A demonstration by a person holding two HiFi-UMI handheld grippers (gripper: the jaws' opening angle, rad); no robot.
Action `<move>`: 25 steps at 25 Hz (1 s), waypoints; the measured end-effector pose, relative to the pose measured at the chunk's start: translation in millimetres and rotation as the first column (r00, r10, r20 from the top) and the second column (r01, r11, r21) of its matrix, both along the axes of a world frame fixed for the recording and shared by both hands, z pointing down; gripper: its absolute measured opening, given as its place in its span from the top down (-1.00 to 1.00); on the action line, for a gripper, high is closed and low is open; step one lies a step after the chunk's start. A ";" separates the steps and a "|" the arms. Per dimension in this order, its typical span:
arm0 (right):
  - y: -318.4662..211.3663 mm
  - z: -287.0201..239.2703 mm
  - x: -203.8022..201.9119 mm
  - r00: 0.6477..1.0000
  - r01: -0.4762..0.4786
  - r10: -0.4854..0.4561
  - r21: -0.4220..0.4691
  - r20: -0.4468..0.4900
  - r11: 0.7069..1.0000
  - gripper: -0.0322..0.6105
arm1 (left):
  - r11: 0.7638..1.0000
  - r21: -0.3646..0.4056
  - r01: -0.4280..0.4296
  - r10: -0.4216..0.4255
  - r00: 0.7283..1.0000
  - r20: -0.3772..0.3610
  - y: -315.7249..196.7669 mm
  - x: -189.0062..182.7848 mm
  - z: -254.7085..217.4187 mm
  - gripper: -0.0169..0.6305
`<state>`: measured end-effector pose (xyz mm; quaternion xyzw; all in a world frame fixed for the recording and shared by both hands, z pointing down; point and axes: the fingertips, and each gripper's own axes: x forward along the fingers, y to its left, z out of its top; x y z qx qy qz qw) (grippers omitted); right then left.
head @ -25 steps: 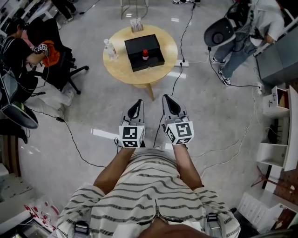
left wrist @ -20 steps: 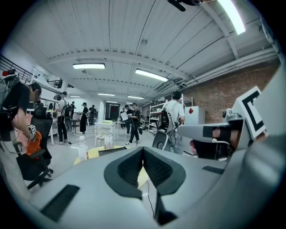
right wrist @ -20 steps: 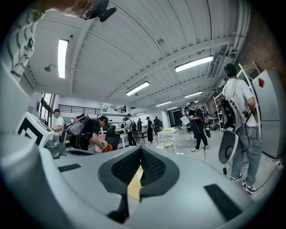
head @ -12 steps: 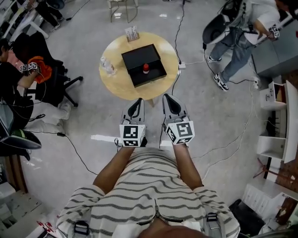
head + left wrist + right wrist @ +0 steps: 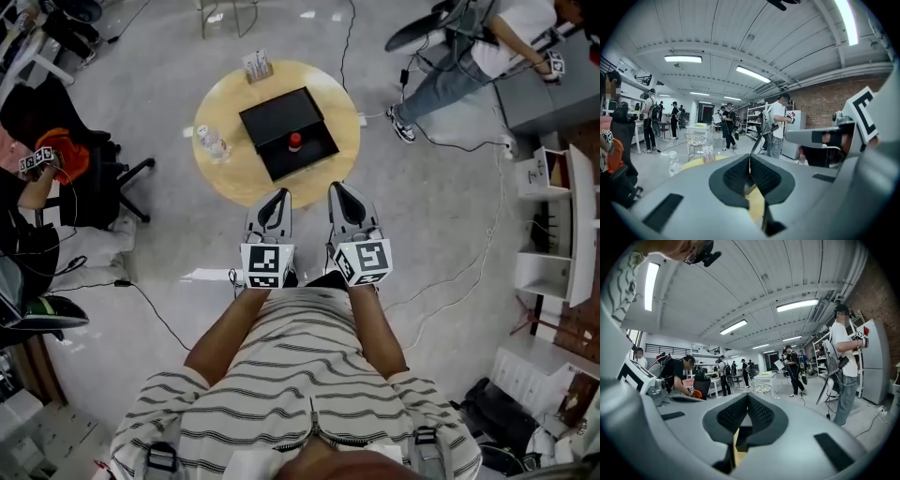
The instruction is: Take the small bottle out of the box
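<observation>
Small bottle [image 5: 295,141] in box [image 5: 277,114] shows only in head view; left hand-held gripper [image 5: 278,193] and right hand-held gripper [image 5: 336,187] closed, empty.

The person is wearing a short-sleeved pale shirt [image 5: 281,375] crossed by thin dark stripes, with a zip [image 5: 315,427] running up the front and a black strap buckle [image 5: 161,457] showing at each shoulder. The left gripper [image 5: 278,195] and right gripper [image 5: 337,187] are showing smooth grey shells, black ribbed pads [image 5: 733,176] and cubes [image 5: 265,266] bearing black-and-white square markers.
</observation>
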<state>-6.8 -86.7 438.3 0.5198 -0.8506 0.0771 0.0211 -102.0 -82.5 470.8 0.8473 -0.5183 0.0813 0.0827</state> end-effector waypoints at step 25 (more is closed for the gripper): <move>-60.3 25.2 18.2 0.995 0.084 -0.081 -0.070 0.052 0.994 0.84 | 0.992 -0.086 0.089 -0.087 0.996 0.025 -54.8 21.9 38.6 0.88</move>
